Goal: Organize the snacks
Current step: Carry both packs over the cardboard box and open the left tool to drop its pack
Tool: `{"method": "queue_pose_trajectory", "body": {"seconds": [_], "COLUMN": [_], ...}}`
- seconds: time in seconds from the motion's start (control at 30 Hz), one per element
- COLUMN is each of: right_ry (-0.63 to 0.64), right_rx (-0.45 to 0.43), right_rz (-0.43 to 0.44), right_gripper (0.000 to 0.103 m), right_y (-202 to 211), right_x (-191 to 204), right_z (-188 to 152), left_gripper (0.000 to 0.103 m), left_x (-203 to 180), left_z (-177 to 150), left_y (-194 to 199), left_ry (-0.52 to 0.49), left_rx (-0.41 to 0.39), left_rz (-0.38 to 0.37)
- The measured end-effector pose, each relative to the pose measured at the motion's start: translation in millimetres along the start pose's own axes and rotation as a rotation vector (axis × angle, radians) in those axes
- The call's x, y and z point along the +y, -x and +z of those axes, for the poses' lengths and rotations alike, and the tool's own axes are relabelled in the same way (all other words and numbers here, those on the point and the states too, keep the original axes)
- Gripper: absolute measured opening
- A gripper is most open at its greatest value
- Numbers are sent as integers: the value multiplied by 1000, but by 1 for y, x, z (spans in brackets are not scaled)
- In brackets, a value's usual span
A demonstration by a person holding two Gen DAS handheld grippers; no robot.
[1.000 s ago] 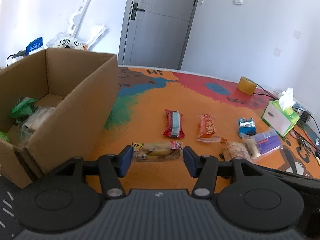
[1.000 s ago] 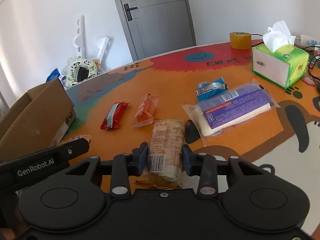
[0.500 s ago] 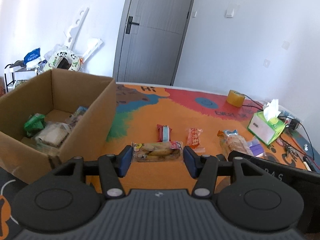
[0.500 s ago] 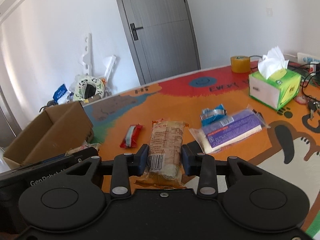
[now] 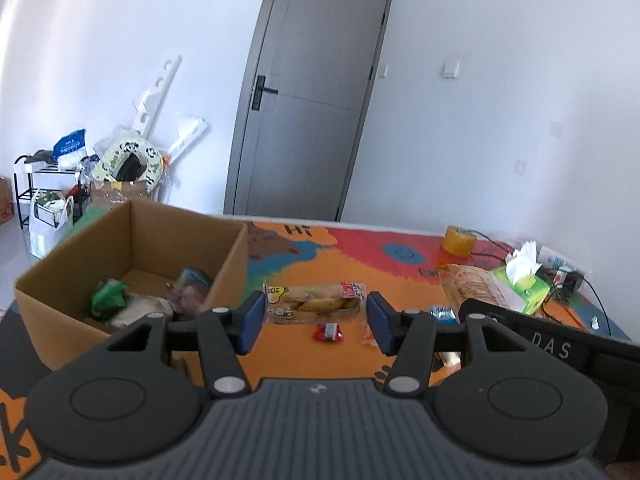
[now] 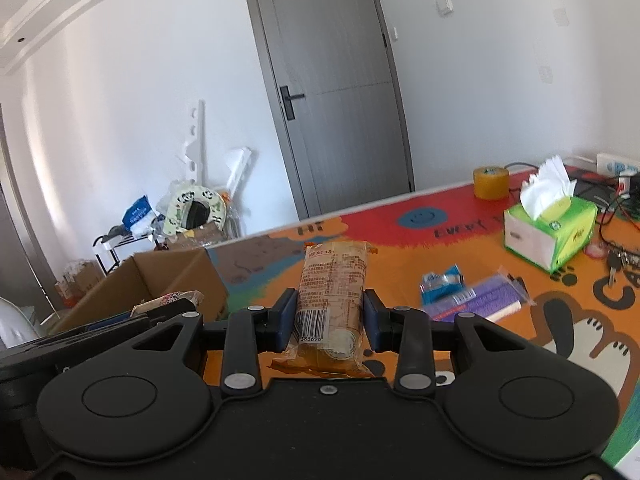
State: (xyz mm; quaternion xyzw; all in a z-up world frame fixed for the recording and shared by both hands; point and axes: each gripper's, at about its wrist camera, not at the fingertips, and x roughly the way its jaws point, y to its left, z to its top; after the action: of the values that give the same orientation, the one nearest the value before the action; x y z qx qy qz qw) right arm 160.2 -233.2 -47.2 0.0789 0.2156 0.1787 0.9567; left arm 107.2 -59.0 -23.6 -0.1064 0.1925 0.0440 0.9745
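My left gripper (image 5: 314, 320) is shut on a clear packet of yellow pastries (image 5: 314, 303), held crosswise between its blue pads above the mat. To its left stands an open cardboard box (image 5: 132, 240) with several snacks inside. My right gripper (image 6: 330, 320) is shut on a tan wrapped bread packet (image 6: 334, 280) with a barcode, held lengthwise and pointing away. That bread packet (image 5: 472, 288) also shows at the right of the left wrist view. On the mat lie a red packet (image 5: 329, 332), a blue packet (image 6: 442, 282) and a purple packet (image 6: 476, 300).
A green tissue box (image 6: 548, 232), a roll of yellow tape (image 6: 491, 183), keys and cables sit at the right of the colourful mat (image 6: 400, 240). A grey door (image 5: 304, 120) and piled clutter (image 5: 128, 164) stand beyond the box.
Both grippers have risen off the mat with their packets still gripped. The box and the loose snacks now sit lower and farther in both views.
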Motion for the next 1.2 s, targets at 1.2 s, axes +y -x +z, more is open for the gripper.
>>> {"method": "queue_pose_trajectory", "body": {"seconds": [1.2], "right_ry": [71], "right_rx": [-30], "right_rz": [172], "right_gripper": [36], "right_y": [-37], "right_x": [92], "right_z": [17], "left_gripper": [54], "left_x": [115], "left_z": [33], "left_y": [16], "left_ry": [134], "left_rx": [-54], "left_rz": [162]}}
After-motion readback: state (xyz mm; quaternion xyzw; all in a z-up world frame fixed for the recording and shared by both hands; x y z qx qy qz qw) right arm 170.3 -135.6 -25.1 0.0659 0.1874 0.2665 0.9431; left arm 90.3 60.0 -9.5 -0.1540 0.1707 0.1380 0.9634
